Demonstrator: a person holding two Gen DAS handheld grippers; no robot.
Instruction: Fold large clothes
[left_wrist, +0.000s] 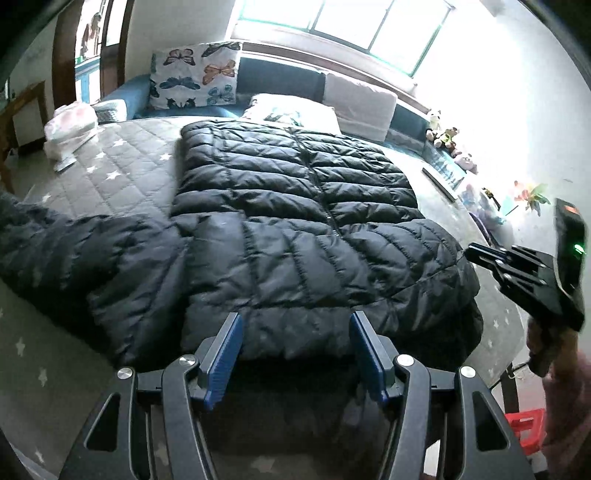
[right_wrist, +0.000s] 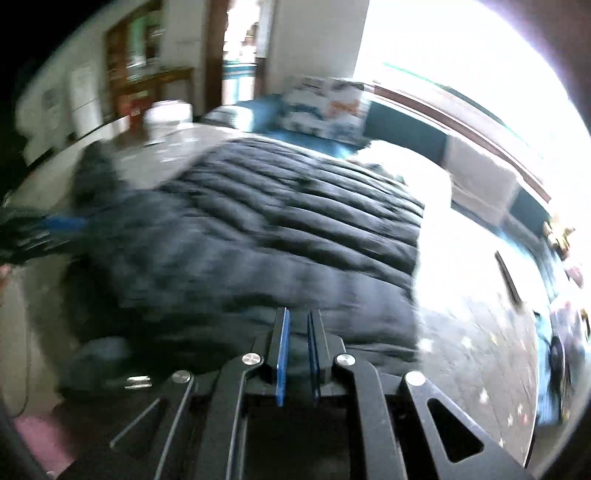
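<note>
The bed (left_wrist: 122, 158), with its grey star-quilted cover, carries everything here, and the black puffer jacket (left_wrist: 295, 221) lies spread across the middle of it, front up, zip running away from me toward the window. 1 sleeve (left_wrist: 74, 251) trails off to the left toward the bed's edge; on the right the jacket's side looks already turned in, leaving a thick doubled edge nearest my right gripper.

The biggest risk, as I judge it, is the jacket's bulk. The padding is springy and slick, so any fold I lay could puff up and slide open again, and a pinch on only the outer shell could slip out mid-lift.

Next is that loose left sleeve: if I lift the near hem without tucking it first, it could drag or hang over the edge and pull the whole garment askew.

My left gripper (left_wrist: 295, 354) has its 2 blue pads apart with nothing between them, hovering just above the near hem. Closing too shallowly there would catch a single quilted ridge only.

My right gripper (right_wrist: 298, 350) has its pads drawn together, empty, and its view is smeared with motion; arriving fast at the right edge with closed jaws, it may shove the fabric and rumple the turned-in side.
</note>
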